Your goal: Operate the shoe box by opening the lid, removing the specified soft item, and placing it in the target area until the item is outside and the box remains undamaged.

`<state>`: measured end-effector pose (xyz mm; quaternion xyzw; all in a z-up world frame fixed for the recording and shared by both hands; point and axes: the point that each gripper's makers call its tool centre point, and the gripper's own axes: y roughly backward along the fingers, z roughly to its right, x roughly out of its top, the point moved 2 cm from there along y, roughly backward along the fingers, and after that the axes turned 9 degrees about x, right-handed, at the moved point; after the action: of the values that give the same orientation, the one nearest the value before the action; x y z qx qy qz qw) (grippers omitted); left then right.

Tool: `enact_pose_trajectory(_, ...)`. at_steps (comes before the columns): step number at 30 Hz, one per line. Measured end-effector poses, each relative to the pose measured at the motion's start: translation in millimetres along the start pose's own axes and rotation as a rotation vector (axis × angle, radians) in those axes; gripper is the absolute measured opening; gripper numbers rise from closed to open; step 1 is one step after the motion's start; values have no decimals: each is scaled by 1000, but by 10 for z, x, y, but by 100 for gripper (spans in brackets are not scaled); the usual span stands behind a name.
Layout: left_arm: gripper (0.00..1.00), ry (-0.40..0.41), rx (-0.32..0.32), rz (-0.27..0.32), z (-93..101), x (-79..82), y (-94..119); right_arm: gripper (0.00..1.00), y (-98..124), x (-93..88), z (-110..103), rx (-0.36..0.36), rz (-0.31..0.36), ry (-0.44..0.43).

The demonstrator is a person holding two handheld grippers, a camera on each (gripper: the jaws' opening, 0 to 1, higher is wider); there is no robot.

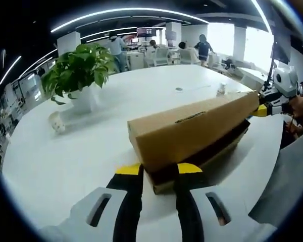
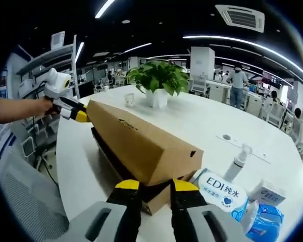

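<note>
**Shoe box lid tilted up between two grippers**

A brown cardboard shoe box [image 1: 192, 138] lay lengthwise on the white table [image 1: 81, 156]. Its lid [image 2: 141, 138] sat raised and tilted above the dark base [image 2: 111, 156], a gap showing along the side.

Left gripper [image 1: 159, 171]: jaws apart, yellow tips set at the near end of the box, one on each side of the corner. Grip on the cardboard could not be confirmed.

Right gripper [image 2: 156, 186]: jaws apart, tips at the opposite end, straddling the lower corner. Contact likewise unclear.

In the right gripper view, a wet wipes pack [image 2: 219, 191] lay just beside that end, a small spray bottle [image 2: 237, 161] behind it. A potted plant [image 1: 81, 75] stood farther back on the table.
</note>
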<state>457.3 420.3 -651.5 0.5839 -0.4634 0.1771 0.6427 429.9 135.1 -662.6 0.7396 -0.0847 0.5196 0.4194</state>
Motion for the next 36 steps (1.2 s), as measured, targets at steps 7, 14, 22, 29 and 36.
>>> enact_pose_trajectory(7, 27, -23, -11, -3, 24, -13, -3, 19, -6, -3, -9, 4, 1, -3)
enact_pose_trajectory(14, 30, -33, -28, 5, 53, -31, 10, 22, -10, -19, -31, 18, 3, -2)
enact_pose_trajectory(22, 32, -47, -33, -15, 92, -94, -23, 25, -55, -52, -35, 18, -14, -4)
enact_pose_trajectory(29, 32, -51, -32, -29, 84, -128, -39, 26, -85, -89, -45, 14, -35, 21)
enact_pose_trajectory(36, 32, -52, -33, -49, 92, -195, -78, 27, -120, -148, -62, 9, -53, 33)
